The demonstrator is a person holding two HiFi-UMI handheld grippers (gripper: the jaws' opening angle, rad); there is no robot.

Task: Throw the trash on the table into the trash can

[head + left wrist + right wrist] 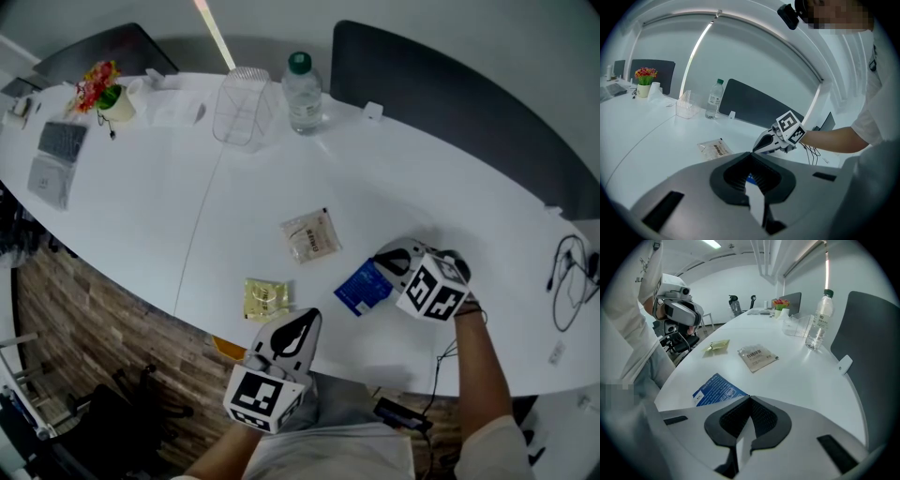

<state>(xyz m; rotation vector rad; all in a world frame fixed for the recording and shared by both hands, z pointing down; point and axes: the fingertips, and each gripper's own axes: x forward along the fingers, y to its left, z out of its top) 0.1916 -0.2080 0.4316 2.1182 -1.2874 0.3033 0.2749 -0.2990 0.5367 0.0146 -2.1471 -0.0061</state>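
Right tongs (750,398) clenched on the edge of the blue packet (717,390) on the white worktop (422,206). Left tongs (752,153) closed and empty, at the near edge.

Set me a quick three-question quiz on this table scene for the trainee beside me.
1. Three packets lie on the table: a yellow packet, a beige packet and a blue packet. Which one sits at the right gripper's jaw tips? A yellow, B beige, C blue.
2. True or false: the water bottle stands upright beside the clear container.
3. What colour is the bottle's cap?

Key: 1 C. 2 True. 3 Green.
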